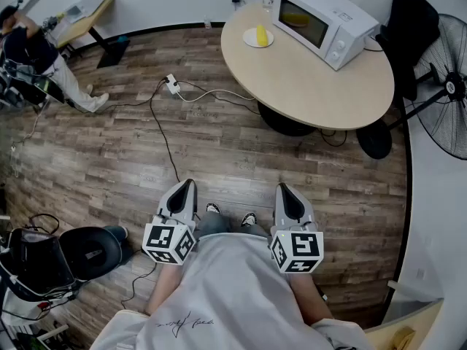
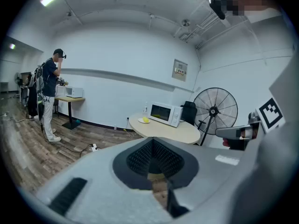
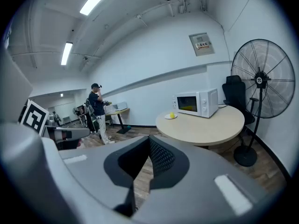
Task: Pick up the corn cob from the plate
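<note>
Both claws are closed with nothing in them. The left claw [image 1: 184, 194] and the right claw [image 1: 288, 197] hang low in front of the person, over the wooden floor [image 1: 219, 152]. The corn cob [image 1: 261, 35] sits on its plate [image 1: 249, 41] far ahead of the claws, on the round tabletop [image 1: 306, 86], next to the microwave [image 1: 325, 22]. So the job looks like it is only starting — the next move needs a walk closer, then one claw opening wide around the cob.
</note>
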`<state>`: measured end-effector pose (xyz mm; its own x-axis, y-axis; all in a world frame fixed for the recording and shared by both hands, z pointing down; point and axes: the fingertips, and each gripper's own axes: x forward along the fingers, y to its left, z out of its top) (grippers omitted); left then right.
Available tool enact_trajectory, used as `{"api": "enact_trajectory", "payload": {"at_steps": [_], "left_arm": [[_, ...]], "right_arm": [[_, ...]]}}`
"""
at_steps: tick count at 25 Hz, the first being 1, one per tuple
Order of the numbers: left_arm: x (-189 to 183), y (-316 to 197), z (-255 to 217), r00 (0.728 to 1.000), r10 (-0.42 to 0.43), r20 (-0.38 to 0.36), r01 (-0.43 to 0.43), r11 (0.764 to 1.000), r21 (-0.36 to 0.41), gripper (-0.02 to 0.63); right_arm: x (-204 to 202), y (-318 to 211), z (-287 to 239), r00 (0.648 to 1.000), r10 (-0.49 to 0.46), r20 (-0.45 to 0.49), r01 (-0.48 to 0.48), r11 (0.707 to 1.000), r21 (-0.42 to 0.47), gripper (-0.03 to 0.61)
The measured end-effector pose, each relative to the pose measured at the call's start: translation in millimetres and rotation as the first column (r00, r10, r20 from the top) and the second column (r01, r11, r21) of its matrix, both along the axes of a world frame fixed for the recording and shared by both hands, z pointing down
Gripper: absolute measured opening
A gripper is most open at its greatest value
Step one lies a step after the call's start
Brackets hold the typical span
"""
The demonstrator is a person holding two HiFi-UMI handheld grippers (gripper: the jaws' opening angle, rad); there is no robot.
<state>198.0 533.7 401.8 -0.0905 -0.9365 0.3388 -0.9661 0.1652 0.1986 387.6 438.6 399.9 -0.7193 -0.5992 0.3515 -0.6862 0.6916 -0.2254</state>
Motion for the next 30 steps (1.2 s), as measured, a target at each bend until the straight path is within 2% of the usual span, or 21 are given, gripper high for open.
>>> {"api": "enact_trajectory", "payload": {"at_steps": [5, 9, 11, 15, 18, 22, 25, 30], "left_arm": [[3, -12, -1, 1.0, 0.001, -0.004, -0.001, 1.0, 0.009, -0.011], [0, -13, -1, 1.0, -0.007, -0.026, 0.007, 1.0, 0.012, -0.01], [-3, -16, -1, 0.999, -0.006, -0.032, 0.006, 1.0, 0.013, -0.011], [-11, -23, 3, 0.999, 0.001, -0.037, -0.001, 1.0, 0.008, -0.01], [-21, -33, 11, 0.997, 0.011, -0.073, -0.01, 1.0, 0.005, -0.011], [-42, -52, 15, 0.994, 0.037, -0.1, -0.036, 0.999, 0.007, -0.009], [-62, -71, 10, 0.992, 0.064, -0.104, -0.061, 0.998, 0.025, -0.01], [-101, -98, 8, 0.988, 0.103, -0.116, -0.099, 0.994, 0.039, -0.009]], "right_arm": [[1, -11, 9, 1.0, -0.003, -0.001, 0.003, 1.0, -0.015, 0.003], [-4, -16, 8, 0.999, 0.0, 0.042, 0.001, 1.0, -0.025, 0.0], [-11, -17, 2, 0.995, -0.041, 0.092, 0.044, 0.999, -0.025, 0.005], [-32, -12, -16, 0.963, -0.171, 0.207, 0.179, 0.984, -0.02, 0.011], [-46, -18, -17, 0.968, -0.185, 0.168, 0.187, 0.982, 0.003, 0.009], [-76, -27, -3, 0.981, -0.178, 0.082, 0.182, 0.983, -0.038, 0.011], [-107, -38, -3, 0.979, -0.205, 0.018, 0.205, 0.979, 0.01, 0.008], [-163, -56, -11, 0.969, -0.246, 0.011, 0.246, 0.969, 0.032, -0.002]]}}
